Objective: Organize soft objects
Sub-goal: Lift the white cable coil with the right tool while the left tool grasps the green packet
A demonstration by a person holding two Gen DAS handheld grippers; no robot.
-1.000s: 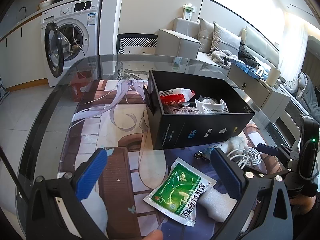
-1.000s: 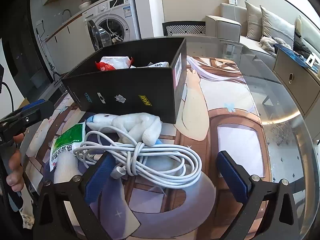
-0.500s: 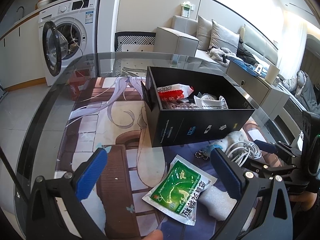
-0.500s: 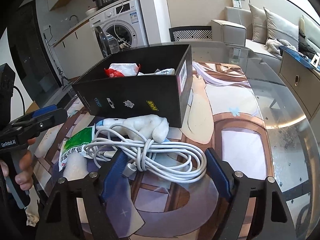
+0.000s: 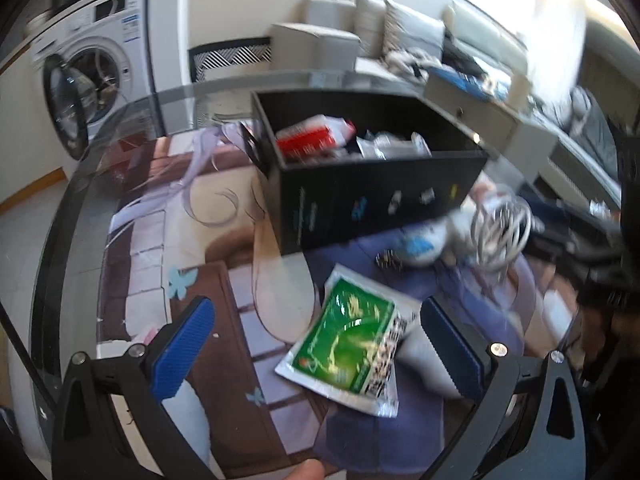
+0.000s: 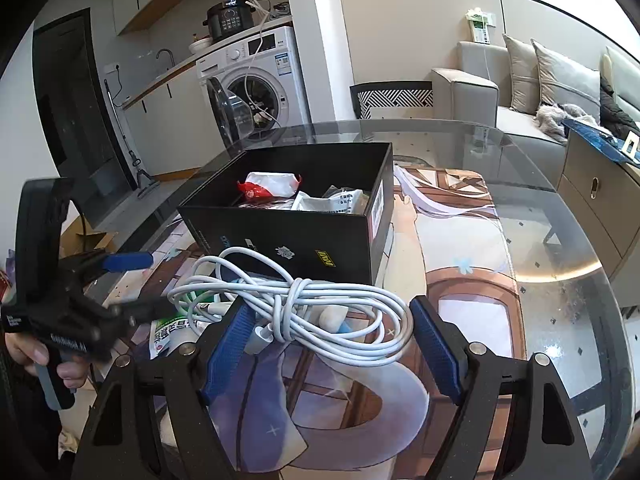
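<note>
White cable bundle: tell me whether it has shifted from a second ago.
Yes. The white cable bundle now overlaps the black box front wall, between the right gripper fingers; it appears lifted.

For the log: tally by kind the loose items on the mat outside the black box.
Coiled white cable: 1
White plush toy with blue patch: 1
Green-and-white sachet: 1
White foam block: 1
Small dark speckled object, too blurred to identify: 1
Total: 5, all lying in front of the black cardboard box.
</note>
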